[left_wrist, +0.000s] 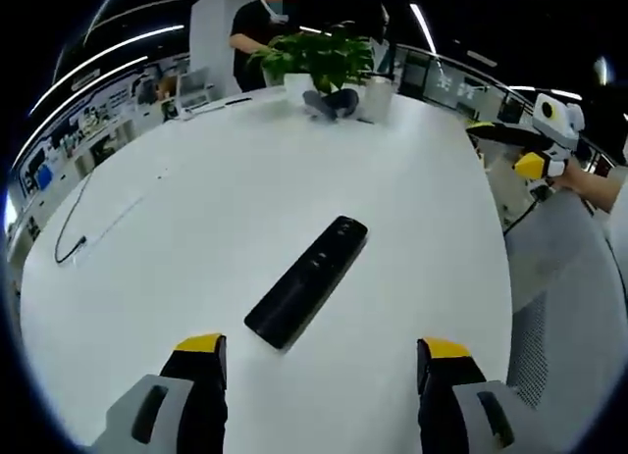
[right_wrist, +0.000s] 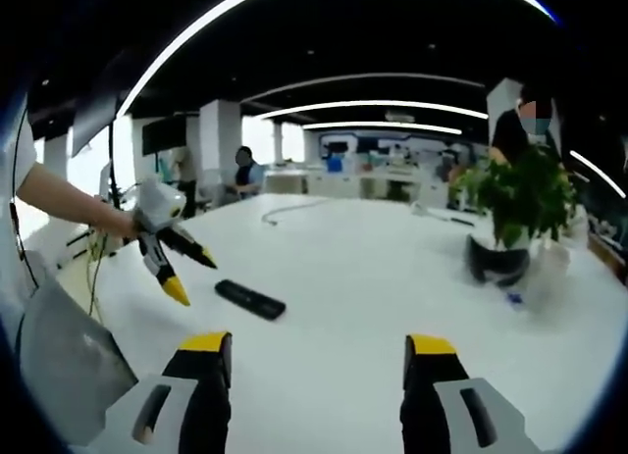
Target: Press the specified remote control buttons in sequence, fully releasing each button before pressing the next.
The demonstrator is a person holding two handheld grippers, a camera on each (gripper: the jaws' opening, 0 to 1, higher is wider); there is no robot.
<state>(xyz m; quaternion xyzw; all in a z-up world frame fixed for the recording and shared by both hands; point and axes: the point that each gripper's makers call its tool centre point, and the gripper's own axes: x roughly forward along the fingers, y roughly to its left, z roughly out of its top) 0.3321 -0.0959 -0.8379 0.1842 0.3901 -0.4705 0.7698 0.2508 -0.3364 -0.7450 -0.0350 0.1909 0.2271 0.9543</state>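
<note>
Looking like nothing's been pressed yet: the remote control [left_wrist: 307, 280] lies mid-frame on the white table [left_wrist: 196, 219], untouched. Left gripper [left_wrist: 322, 361] hovers short of it, jaws apart. Right gripper [right_wrist: 320, 356], lower centre, is spread too and well off, so every press is left.

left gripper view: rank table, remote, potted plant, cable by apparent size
1. Table, by far the largest.
2. Remote.
3. Potted plant, close to the remote in apparent size; it stands farther off, so true size is unsure.
4. Cable, long but thin.
</note>
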